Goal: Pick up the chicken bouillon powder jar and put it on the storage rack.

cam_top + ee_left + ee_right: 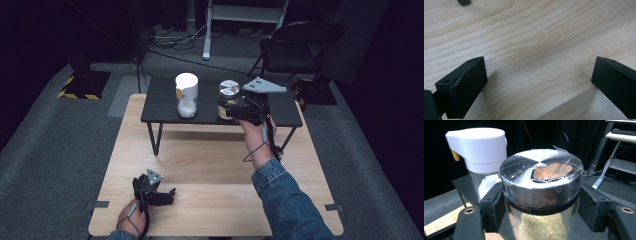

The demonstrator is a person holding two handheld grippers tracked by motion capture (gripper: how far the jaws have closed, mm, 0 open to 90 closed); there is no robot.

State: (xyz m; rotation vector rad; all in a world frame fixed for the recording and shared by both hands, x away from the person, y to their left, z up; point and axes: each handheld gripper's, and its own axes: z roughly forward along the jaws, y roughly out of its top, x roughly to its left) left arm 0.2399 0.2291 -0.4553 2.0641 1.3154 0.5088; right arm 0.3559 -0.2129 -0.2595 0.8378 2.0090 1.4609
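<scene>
A glass jar (228, 98) with a silver shaker lid stands on the small black raised shelf (160, 107); it holds beige grains (541, 227). My right gripper (236, 108) has a jaw on each side of this jar (541, 185), just under the lid, and looks shut on it. To its left is a second jar (186, 95) with a white pour lid (480, 150) and white powder inside. My left gripper (167, 195) rests low on the wooden table (210, 170) near the front left. It (539, 77) is open, with bare wood between its jaws.
The black shelf stands on thin metal legs (155, 139) at the back of the wooden table. A folding chair (300, 45) and a white stand (207, 30) are on the grey floor behind. A person's denim sleeve (285, 195) crosses the table's right side.
</scene>
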